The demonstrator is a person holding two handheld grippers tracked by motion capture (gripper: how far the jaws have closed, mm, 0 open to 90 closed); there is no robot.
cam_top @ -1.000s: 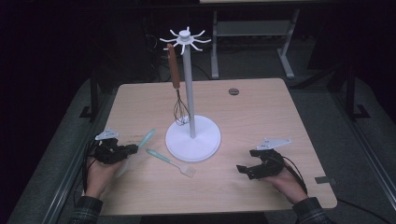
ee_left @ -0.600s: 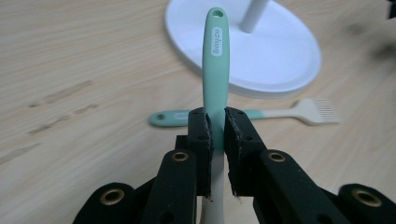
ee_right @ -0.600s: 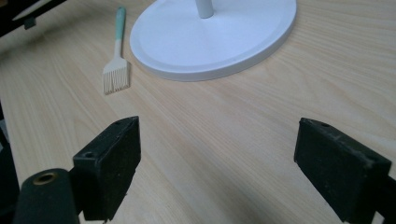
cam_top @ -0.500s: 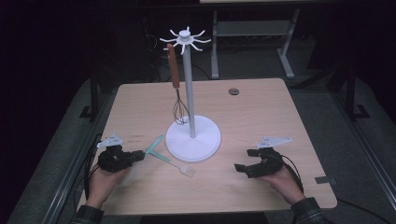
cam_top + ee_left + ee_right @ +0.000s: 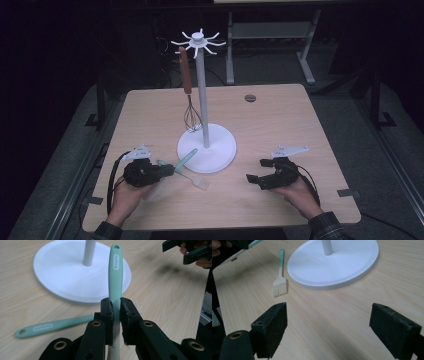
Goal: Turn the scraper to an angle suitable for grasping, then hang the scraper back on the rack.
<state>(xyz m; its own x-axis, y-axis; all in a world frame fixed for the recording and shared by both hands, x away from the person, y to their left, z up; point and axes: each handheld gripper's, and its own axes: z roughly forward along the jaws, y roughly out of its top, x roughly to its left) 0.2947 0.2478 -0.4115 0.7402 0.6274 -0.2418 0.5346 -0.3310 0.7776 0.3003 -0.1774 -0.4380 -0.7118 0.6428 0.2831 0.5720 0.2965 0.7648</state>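
Since the earlier frame, the mint-handled utensil (image 5: 115,272) has been lifted by the left gripper (image 5: 115,312), jaws clamped on it, just before the stand base (image 5: 220,155); hanging seems next. The right gripper (image 5: 329,325) is held wide open, empty.

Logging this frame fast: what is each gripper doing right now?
Left gripper: shut on the green utensil, by its handle.
Right gripper: open, holding nothing, above the table.
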